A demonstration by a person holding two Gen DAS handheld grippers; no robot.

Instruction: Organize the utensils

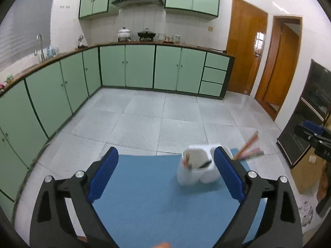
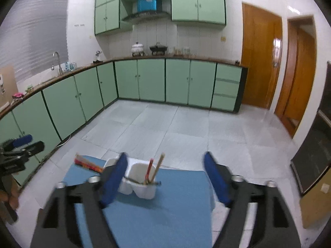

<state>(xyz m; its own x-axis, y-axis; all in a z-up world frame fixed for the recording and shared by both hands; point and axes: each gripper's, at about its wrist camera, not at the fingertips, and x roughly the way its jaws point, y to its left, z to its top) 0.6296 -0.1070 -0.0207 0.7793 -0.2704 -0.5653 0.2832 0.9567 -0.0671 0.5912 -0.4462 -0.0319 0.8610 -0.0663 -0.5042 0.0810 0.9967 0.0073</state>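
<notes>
Both wrist views above blue mat (image 1: pixel 149 186), facing kitchen cabinets (image 2: pixel 151 80), sharing white holder (image 2: pixel 142 184)

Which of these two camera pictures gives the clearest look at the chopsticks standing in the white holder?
The right wrist view. There the red and tan chopsticks stand sharp and unobstructed in the white plastic utensil holder on the blue mat. The left wrist view shows them small, blurred and only as short tips poking above the holder's rim.

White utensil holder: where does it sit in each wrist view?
Left wrist: white plastic utensil holder sits right of centre on the blue mat, beside the right finger.
Right wrist: holder sits left of centre, partly behind the left finger.
Shared landmark: black range hood.
</notes>
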